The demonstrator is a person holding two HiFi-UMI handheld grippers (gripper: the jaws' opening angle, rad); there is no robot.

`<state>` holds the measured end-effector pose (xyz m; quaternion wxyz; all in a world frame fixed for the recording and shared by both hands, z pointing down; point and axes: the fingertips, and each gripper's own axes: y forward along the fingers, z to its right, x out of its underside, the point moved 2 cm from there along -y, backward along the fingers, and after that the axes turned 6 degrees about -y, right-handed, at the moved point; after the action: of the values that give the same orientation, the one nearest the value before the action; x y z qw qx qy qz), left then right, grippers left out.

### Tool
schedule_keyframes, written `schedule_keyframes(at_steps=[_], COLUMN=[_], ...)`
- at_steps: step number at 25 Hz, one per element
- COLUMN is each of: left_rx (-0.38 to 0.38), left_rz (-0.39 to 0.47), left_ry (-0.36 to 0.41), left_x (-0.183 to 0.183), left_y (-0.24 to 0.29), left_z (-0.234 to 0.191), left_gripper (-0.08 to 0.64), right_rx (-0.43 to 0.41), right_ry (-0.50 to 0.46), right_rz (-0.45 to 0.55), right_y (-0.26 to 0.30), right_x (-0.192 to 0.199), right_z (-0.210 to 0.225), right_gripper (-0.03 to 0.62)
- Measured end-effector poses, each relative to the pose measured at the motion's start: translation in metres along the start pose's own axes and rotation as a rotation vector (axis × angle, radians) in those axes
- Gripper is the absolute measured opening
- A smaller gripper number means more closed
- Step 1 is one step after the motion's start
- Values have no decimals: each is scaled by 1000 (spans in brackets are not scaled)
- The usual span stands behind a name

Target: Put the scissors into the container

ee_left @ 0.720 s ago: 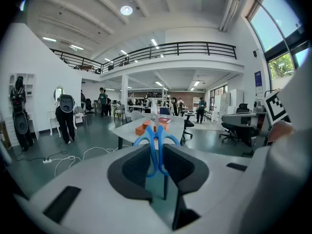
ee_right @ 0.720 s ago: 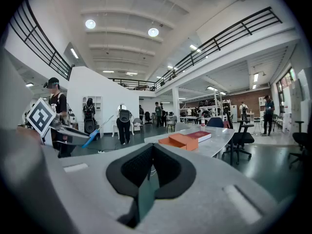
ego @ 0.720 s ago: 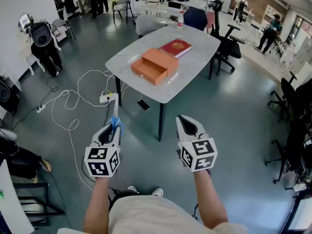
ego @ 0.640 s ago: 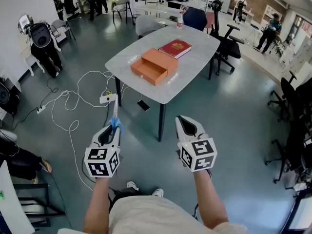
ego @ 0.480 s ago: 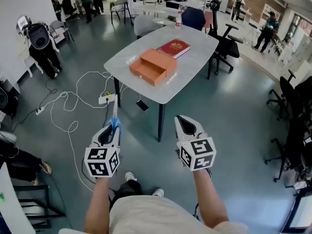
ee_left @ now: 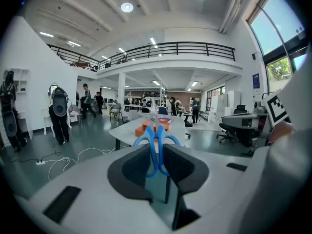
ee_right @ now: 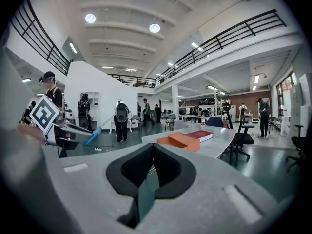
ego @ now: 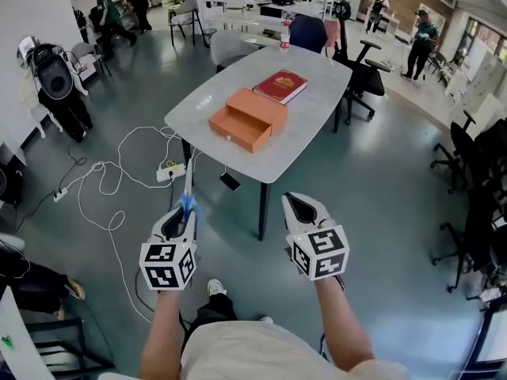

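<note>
Blue-handled scissors (ego: 188, 199) stand upright in my left gripper (ego: 183, 210), blades pointing toward the table. In the left gripper view the jaws are shut on the blue handles (ee_left: 157, 145). The container, an orange box (ego: 248, 118) with its drawer pulled open, sits on the grey table (ego: 295, 137) ahead, well beyond both grippers. It also shows in the right gripper view as the orange box (ee_right: 184, 140). My right gripper (ego: 299, 203) hovers beside the left one over the floor, shut with nothing between its jaws (ee_right: 153, 148).
A red book (ego: 280, 85) lies behind the box, and a bottle (ego: 283, 35) stands at the table's far end. White cables and a power strip (ego: 171, 171) trail on the floor left of the table. Office chairs (ego: 360, 72) stand to the right. People stand in the background.
The table and box have shifted slightly nearer and lower in the head view. Both grippers hold the same pose, scissors still held.
</note>
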<state>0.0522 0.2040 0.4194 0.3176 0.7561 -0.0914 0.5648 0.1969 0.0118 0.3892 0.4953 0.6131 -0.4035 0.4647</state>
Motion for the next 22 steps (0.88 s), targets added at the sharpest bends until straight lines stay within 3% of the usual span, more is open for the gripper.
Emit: schedule_keyframes(at_steps=[22], left_rx=[128], left_rz=[-31], left_ry=[26], left_x=[-78], left_y=[107], left_z=[-133], left_gripper=[80], right_rx=[121], right_ry=[12], right_rz=[-45], right_y=[158], right_x=[-55], right_z=[-17], right_gripper=[5])
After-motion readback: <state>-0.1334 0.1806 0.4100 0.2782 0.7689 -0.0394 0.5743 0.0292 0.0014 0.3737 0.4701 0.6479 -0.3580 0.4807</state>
